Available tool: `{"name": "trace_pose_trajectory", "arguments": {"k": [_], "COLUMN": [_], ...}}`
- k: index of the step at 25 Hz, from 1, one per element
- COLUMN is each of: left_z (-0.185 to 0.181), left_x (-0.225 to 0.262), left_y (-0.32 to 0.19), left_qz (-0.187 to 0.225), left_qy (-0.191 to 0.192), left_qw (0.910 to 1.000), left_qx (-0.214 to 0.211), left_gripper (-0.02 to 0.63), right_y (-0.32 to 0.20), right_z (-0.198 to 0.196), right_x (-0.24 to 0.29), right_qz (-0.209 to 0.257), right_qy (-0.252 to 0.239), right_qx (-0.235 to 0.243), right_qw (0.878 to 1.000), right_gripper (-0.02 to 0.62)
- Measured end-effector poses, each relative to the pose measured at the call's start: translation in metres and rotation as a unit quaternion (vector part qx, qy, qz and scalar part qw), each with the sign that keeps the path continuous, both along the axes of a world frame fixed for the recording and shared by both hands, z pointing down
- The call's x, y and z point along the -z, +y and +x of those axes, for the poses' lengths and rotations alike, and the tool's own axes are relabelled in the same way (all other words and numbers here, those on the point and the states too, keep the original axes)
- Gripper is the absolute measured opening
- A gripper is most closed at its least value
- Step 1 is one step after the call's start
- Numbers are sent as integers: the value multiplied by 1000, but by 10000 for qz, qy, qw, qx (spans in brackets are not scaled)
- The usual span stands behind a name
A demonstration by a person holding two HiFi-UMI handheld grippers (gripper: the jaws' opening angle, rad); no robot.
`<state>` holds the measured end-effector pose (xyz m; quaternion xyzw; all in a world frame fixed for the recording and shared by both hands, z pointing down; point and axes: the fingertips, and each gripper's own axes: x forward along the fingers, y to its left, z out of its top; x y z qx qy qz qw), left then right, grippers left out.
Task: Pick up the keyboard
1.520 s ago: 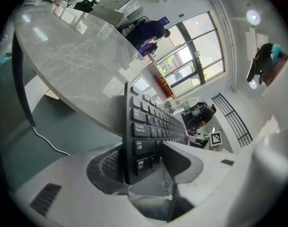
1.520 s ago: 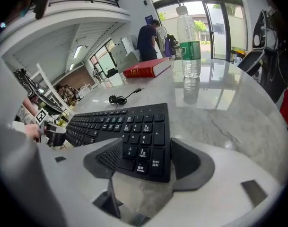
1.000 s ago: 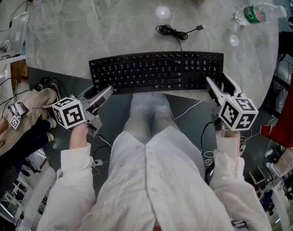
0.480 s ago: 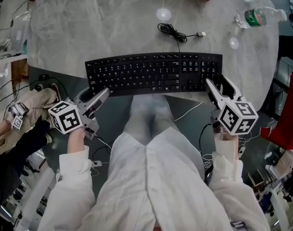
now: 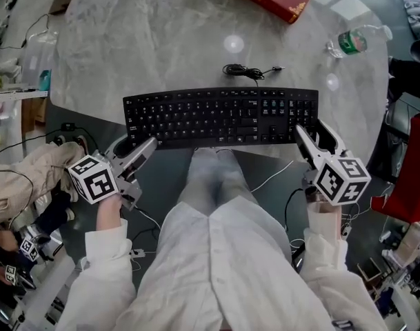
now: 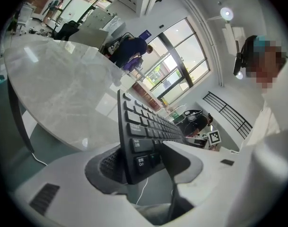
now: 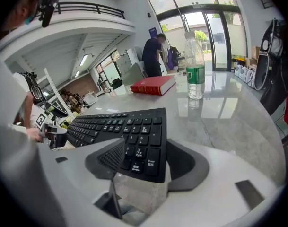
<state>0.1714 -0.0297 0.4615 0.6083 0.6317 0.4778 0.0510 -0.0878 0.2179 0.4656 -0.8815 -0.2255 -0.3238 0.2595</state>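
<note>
Both keyboard [image 5: 220, 116] ends overhang table [image 5: 147, 40] edge, left hand-held gripper [image 5: 139, 142] clamps one, right hand-held gripper [image 5: 312, 127] just closing loosely round other.

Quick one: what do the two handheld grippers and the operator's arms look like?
The left gripper and right gripper have white moulded bodies with curved dark grey tongs; the pads are ribbed. Each carries a white cube printed with black square markers. The sleeves are long and white. The right tongs have just been closing, the keyboard end between them.
</note>
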Motion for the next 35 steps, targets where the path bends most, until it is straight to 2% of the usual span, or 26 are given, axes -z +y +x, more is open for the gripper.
{"name": "trace_pose_trajectory", "arguments": {"k": [9, 10, 13, 15, 22, 30, 35], "left_z": [2, 3, -4, -4, -12, -2, -1], "left_x": [7, 8, 13, 13, -51, -5, -1], "left_y": [5, 6, -6, -5, -14, 0, 0], "left_qz": [-501, -457, 155, 383, 11, -370, -544], "left_qy": [430, 422, 217, 143, 64, 249, 324], "left_qw": [9978, 9980, 9996, 9991, 9997, 9989, 9978], "left_qx": [-82, -79, 31, 75, 222, 175, 177], "left_gripper": [221, 221, 222, 222, 222, 224, 225], "right_y": [-1, 0, -10, -8, -7, 2, 0], "right_z": [-2, -1, -5, -4, -4, 0, -1], "right_x": [7, 6, -9, -17, -54, -6, -3], "right_qz": [-460, -415, 238, 477, -44, -349, -439], "right_qy": [422, 420, 176, 97, 143, 371, 464], "right_qx": [-111, -116, -47, -35, 61, -91, -113], "right_qw": [9980, 9982, 9996, 9988, 9999, 9987, 9979], "right_gripper": [293, 293, 293, 293, 293, 293, 293]}}
